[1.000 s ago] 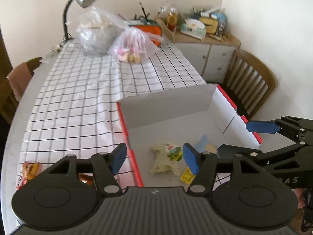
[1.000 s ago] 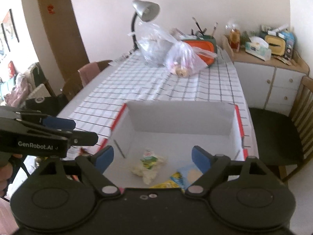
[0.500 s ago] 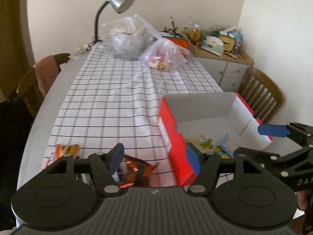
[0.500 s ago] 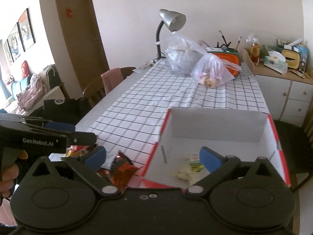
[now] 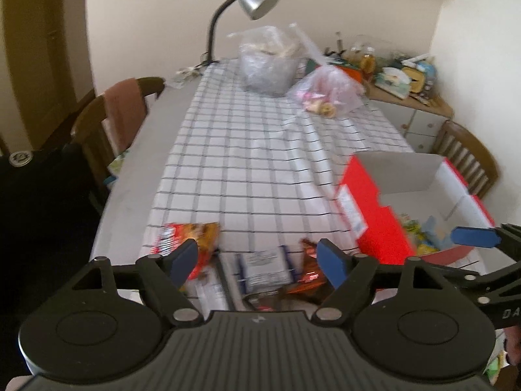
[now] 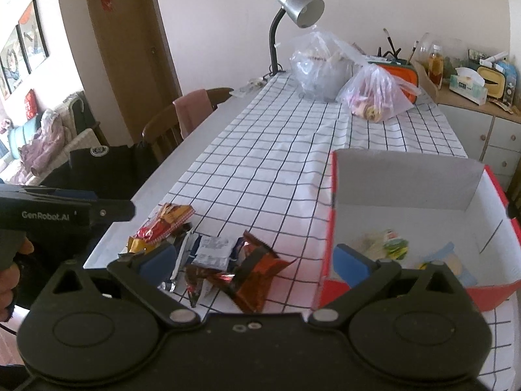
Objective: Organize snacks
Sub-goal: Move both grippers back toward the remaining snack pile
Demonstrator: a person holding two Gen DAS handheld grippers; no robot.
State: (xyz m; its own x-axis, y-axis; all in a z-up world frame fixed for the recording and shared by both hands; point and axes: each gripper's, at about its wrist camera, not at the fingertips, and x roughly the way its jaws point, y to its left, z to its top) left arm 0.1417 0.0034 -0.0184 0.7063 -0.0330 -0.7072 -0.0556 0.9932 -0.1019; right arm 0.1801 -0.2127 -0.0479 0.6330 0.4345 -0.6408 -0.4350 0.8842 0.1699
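Snacks: loose pile of wrappers (image 6: 224,260) sits on the checked worktop (image 6: 276,163) just left of the red box (image 6: 329,228), with a red-and-yellow packet (image 6: 162,224) at the pile's far-left edge and a few more packets (image 6: 387,244) already inside the box. Left gripper (image 5: 257,259) has just been opening, jaws spread with nothing between them, hanging over the pile left of the box. Right gripper (image 6: 257,260) is spread wide and empty, one finger over the pile, the other over the box's near-left corner.
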